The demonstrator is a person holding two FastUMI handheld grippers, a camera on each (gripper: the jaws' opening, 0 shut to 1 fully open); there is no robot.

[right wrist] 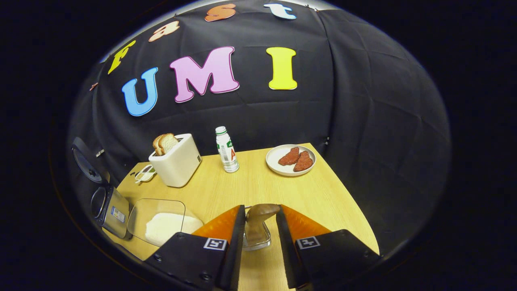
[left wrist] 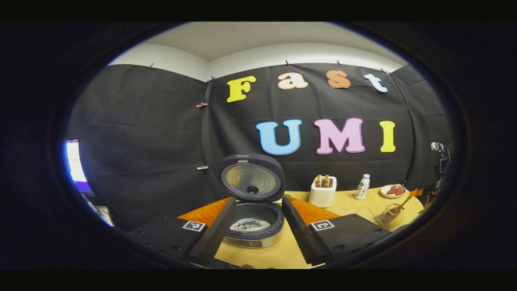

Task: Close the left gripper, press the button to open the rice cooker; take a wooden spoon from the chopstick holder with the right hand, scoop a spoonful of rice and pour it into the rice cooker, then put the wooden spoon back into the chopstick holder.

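The rice cooker (left wrist: 250, 230) stands with its lid (left wrist: 252, 178) up, and white rice with dark specks lies in the pot. My left gripper (left wrist: 258, 201) is open, its fingers spread to either side of the cooker, close in front of it. In the right gripper view the wooden spoon (right wrist: 260, 214) stands in the wire chopstick holder (right wrist: 256, 239). My right gripper (right wrist: 260, 208) is open around the spoon, whose head sits level with the fingertips, with a gap beside the handle. The cooker (right wrist: 107, 204) is at the left edge. The holder (left wrist: 387, 214) with the spoon (left wrist: 404, 201) also appears at the far right.
A clear box of white rice (right wrist: 161, 226) lies between cooker and holder. Farther back on the wooden table (right wrist: 323, 194) are a white toaster with bread (right wrist: 175, 159), a small bottle (right wrist: 226, 149) and a plate of red meat (right wrist: 291, 159). The black cloth wall closes the back and right.
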